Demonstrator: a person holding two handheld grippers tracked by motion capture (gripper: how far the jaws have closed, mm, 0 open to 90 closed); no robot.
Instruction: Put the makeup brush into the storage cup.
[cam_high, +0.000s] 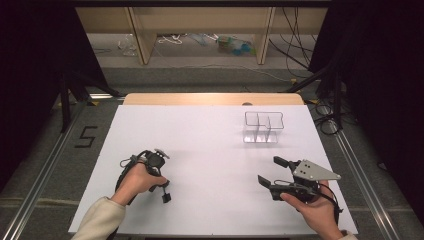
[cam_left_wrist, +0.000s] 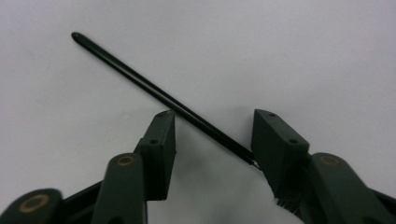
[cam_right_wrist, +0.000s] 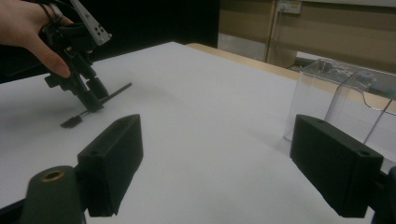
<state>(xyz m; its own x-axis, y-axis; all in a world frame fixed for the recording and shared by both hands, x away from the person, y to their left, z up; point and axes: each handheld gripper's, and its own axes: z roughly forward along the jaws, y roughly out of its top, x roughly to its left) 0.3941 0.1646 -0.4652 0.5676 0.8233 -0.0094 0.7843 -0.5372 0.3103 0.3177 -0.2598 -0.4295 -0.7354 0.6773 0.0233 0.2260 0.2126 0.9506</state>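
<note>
The left gripper (cam_left_wrist: 212, 135) points steeply down at the white table (cam_left_wrist: 303, 56), its jaws spread apart with a gap between them. In the left gripper view a thin black rod (cam_left_wrist: 159, 95) lies flat on the table and crosses that gap on a slant: its near end touches or sits just against the inner face of the jaw at the right of that view, it passes just past the tip of the other jaw, and its rounded far end lies well beyond both jaws, up and to the left. The jaws are not closed on it; whether the near end truly touches the pad cannot be told.

In the high view the left gripper (cam_high: 165, 192) is held in the person's left hand (cam_high: 137, 181) near the front edge of the table, tips down at the surface. From the right gripper view the same gripper (cam_right_wrist: 88, 100) stands over the rod (cam_right_wrist: 114, 92), which pokes out beyond it along the table.

The right gripper (cam_right_wrist: 219, 163) is held wide open with nothing between its jaws, hovering low over the table. In the high view it (cam_high: 270, 172) sits in the right hand (cam_high: 315, 212), well apart from the left one. Farther off, beyond the right gripper and a little to its right, stands a clear plastic organiser (cam_high: 263, 127) with compartments; the right gripper view shows it (cam_right_wrist: 345, 100) just past the right jaw.
</note>
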